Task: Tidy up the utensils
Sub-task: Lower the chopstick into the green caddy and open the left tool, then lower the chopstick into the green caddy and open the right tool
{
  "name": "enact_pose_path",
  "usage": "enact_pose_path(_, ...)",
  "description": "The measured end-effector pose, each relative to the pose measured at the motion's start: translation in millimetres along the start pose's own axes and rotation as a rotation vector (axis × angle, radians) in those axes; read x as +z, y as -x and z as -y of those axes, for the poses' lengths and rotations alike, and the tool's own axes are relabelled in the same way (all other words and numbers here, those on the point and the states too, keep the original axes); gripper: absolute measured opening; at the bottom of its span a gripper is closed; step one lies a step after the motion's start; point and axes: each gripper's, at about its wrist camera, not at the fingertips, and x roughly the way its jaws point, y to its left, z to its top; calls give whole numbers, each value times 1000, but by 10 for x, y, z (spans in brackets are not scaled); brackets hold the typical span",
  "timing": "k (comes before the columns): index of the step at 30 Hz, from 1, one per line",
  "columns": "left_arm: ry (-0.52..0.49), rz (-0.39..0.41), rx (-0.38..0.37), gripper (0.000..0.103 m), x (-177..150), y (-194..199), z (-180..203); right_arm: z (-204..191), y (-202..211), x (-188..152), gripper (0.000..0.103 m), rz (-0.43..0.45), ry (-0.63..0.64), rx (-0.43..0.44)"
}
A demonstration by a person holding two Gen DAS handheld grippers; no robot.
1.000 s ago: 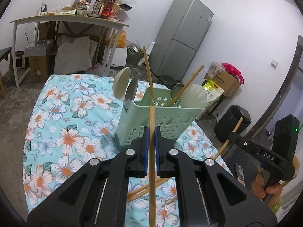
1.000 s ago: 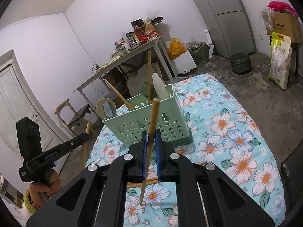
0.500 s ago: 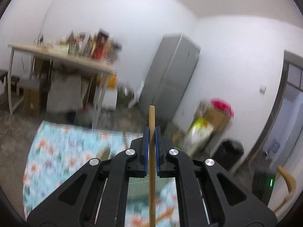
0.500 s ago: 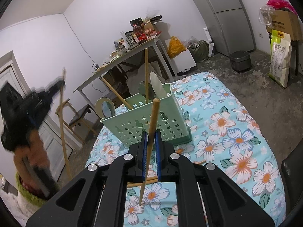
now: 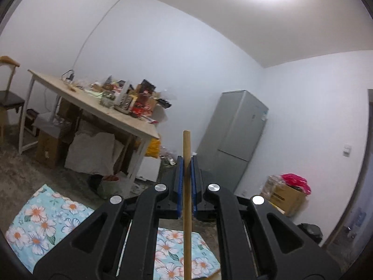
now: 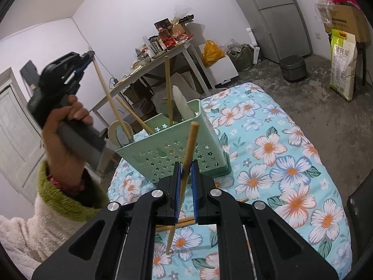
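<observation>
While each hand-held gripper (image 6: 185,186) (image 5: 185,182) clamps a chopstick (image 6: 186,163) (image 5: 187,186), tips should enter the holder (image 6: 172,149) ahead, steeply.

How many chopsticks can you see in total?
At least 6: one in the right gripper, one in the left gripper, two standing in the green utensil holder, two lying on the floral cloth; more may be hidden.

Mint-green perforated plastic utensil holder (image 6: 177,149) upright on floral cloth, holding wooden chopsticks (image 6: 168,88), pale spoons (image 6: 183,103). One round wooden chopstick (image 6: 186,163) tilted, pinched in right hand-held gripper (image 6: 185,186). Another wooden chopstick (image 5: 187,186) upright, pinched in left hand-held gripper (image 5: 186,184). Loose chopsticks (image 6: 184,221) lying on cloth.
</observation>
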Motion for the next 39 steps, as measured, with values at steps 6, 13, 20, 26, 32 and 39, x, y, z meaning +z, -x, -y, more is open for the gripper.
enact_pose_path(6, -43, 25, 91, 5, -144, -205, 33, 76, -49, 18, 9, -9, -19, 8)
enact_pose_path(13, -124, 61, 136, 5, -292, -203, 133, 142, -66, 24, 10, -13, -34, 11)
enact_pose_path(20, -171, 75, 161, 5, -451, -151, 179, 174, -51, 17, 10, -10, -41, 13)
enact_pose_path(26, -164, 46, 169, 5, -518, -129, 119, 174, -44, 22, 10, -8, -41, 12)
enact_pose_path(32, -129, -18, 135, 17, -499, 89, 34, 186, -25, 23, 10, -4, -42, 12)
enact_pose_path(39, -141, -139, 107, 50, -541, 466, -72, 148, 4, 13, 10, 3, -29, 12)
